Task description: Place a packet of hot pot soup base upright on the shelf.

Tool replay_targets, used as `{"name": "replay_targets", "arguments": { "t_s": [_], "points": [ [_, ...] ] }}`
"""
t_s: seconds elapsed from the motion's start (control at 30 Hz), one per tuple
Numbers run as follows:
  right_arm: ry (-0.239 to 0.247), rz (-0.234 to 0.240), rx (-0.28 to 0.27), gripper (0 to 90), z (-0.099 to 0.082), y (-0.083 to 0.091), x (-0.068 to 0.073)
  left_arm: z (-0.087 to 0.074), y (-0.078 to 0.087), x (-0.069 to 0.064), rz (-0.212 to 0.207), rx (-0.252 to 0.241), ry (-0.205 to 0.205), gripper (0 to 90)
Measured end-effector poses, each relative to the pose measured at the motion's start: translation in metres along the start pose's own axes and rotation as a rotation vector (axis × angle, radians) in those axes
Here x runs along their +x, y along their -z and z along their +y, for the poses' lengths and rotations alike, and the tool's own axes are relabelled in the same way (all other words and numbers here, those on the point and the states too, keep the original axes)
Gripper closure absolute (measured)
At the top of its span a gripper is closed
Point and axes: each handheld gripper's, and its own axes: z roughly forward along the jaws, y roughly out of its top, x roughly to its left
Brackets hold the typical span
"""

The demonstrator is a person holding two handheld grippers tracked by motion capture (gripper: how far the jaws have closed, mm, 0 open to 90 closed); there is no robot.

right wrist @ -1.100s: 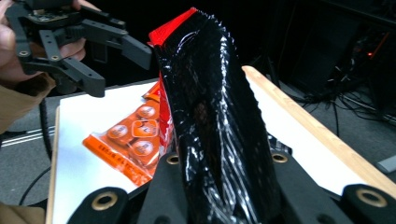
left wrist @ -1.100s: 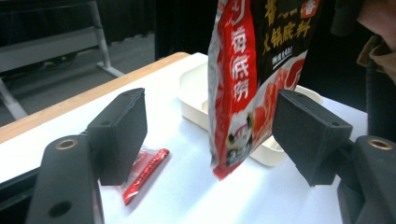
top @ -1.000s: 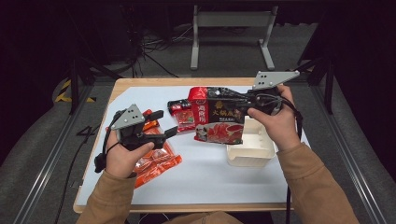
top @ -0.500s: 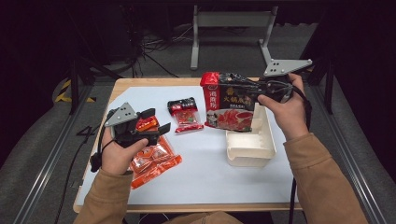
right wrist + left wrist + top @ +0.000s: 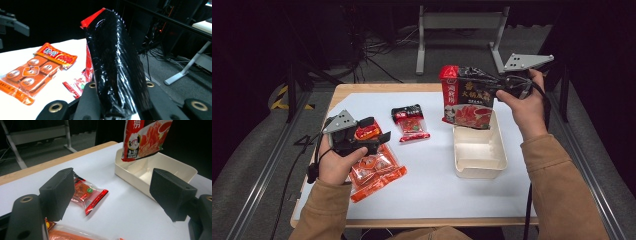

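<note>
My right gripper (image 5: 504,89) is shut on the edge of a large black and red food bag (image 5: 467,97), which hangs upright over the far end of a cream tray (image 5: 479,167). In the right gripper view the bag (image 5: 115,62) stands clamped between the jaws. My left gripper (image 5: 371,136) hovers low over an orange packet (image 5: 377,172) at the left. Its jaws have just been opening and nothing is between them (image 5: 115,192). A small red packet (image 5: 410,122) lies flat mid-table, and in the left gripper view this packet (image 5: 87,193) lies beyond the jaws.
The white mat (image 5: 432,185) covers the wooden table. The tray (image 5: 132,176) looks empty inside. The orange packet (image 5: 35,72) and the small packet (image 5: 77,85) lie left of the bag. A metal stand (image 5: 462,20) is on the floor behind the table.
My right hand has carried the bag rightward from the table's middle to above the tray. The left hand has stayed about where it was.
</note>
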Motion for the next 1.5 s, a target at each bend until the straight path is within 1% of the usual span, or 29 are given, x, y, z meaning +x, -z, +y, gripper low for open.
{"name": "replay_targets", "arguments": {
  "t_s": [0.03, 0.1, 0.3, 0.57, 0.77, 0.93, 1.2, 1.33, 1.5],
  "points": [
    [-0.005, -0.005, -0.003, 78.9, -0.001, 0.001, -0.003, 0.000, 0.000, 0.000, 0.000, 0.001, 0.005, 21.1],
    [-0.013, -0.010, -0.011, 78.9, -0.003, 0.002, -0.009, -0.001, 0.001, 0.002, 0.004, 0.001, 0.003, 21.1],
    [-0.046, -0.033, -0.011, 78.8, -0.010, 0.004, -0.023, -0.004, -0.001, 0.007, 0.016, 0.010, 0.019, 21.1],
    [-0.070, -0.056, -0.018, 78.6, -0.020, 0.002, -0.035, -0.007, -0.002, 0.013, 0.022, 0.023, 0.030, 21.2],
    [-0.081, -0.061, -0.028, 78.5, -0.028, -0.002, -0.039, -0.008, -0.002, 0.015, 0.031, 0.020, 0.040, 21.5],
    [-0.075, -0.060, -0.021, 78.4, -0.034, -0.005, -0.040, -0.009, -0.003, 0.016, 0.032, 0.023, 0.046, 21.5],
    [-0.087, -0.076, -0.008, 78.2, -0.044, -0.009, -0.043, -0.010, -0.003, 0.017, 0.035, 0.025, 0.047, 21.4],
    [-0.093, -0.079, -0.006, 78.0, -0.047, -0.011, -0.044, -0.011, -0.004, 0.018, 0.038, 0.031, 0.053, 21.7],
    [-0.095, -0.078, -0.001, 77.6, -0.051, -0.013, -0.045, -0.011, -0.004, 0.019, 0.038, 0.033, 0.051, 21.4]
  ]
}}
